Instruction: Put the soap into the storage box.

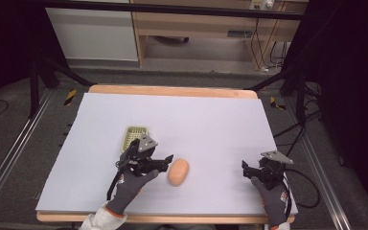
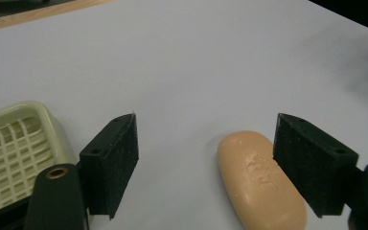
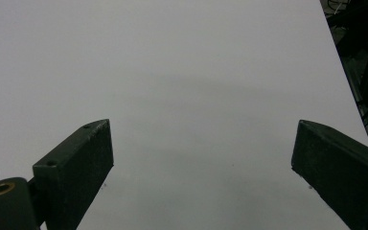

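The left gripper (image 2: pixel 206 165) has its 2 jaws spread, the peach soap bar (image 2: pixel 260 179) lying on the white tabletop (image 1: pixel 211 120) partly between them, against the right one. Likely the reach-to-grasp step; next, centre and close. A pale soap dish (image 2: pixel 14 153) sits beside the left jaw. The right gripper (image 3: pixel 201 167) rests spread over bare tabletop; the room around is dark.

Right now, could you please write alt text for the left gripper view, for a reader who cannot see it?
A peach soap bar lies on a white table between the open black jaws of the left gripper, close to the right-hand jaw in this view. A pale green soap dish with a grid floor sits at the left edge.
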Demonstrator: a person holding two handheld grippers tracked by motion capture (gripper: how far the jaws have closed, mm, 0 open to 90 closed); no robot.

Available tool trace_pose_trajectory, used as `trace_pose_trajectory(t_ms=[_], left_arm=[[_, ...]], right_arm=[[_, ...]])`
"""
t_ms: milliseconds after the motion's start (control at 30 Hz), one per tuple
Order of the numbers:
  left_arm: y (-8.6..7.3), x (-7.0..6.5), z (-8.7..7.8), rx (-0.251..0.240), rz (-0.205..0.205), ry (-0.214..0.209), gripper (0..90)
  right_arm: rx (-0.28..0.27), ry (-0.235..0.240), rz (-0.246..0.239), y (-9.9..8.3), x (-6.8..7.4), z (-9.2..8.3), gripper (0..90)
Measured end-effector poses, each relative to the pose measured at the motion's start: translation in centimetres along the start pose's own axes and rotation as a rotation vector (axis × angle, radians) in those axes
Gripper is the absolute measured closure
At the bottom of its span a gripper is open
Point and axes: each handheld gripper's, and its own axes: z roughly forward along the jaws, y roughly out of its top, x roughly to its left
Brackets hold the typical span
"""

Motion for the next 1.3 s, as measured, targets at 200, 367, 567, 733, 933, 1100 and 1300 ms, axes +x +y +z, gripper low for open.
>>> trace_pose_trajectory(t_ms=[200, 367, 567, 733, 933, 1100, 1300], left_arm=[[-0.1, -0.7, 0.8, 0.017, 0.004, -0.01, 23.2], [-0.4, -1.2, 1.4, 0.027, 0.007, -0.015, 23.2], [-0.7, -1.7, 1.9, 0.045, 0.018, -0.022, 23.3], [-1.1, -2.0, 2.5, 0.066, 0.029, -0.023, 23.2], [-1.3, -2.5, 3.1, 0.084, 0.04, -0.033, 22.9], [-1.7, -2.8, 3.5, 0.101, 0.047, -0.035, 22.6], [-1.9, -3.3, 4.0, 0.115, 0.049, -0.04, 22.1]], right_arm=[[0.005, 0.004, 0.001, 0.0, 0.1, 0.1, 7.6], [0.004, 0.005, -0.007, 0.0, 0.1, 0.1, 7.6], [0.007, 0.008, -0.006, 0.1, 0.2, 0.1, 7.6], [0.011, 0.008, -0.01, 0.1, 0.3, 0.1, 7.7], [0.009, 0.007, -0.012, 0.1, 0.3, 0.1, 7.7], [0.011, 0.008, -0.015, 0.1, 0.3, 0.2, 7.7], [0.011, 0.009, -0.017, 0.1, 0.3, 0.2, 7.7]])
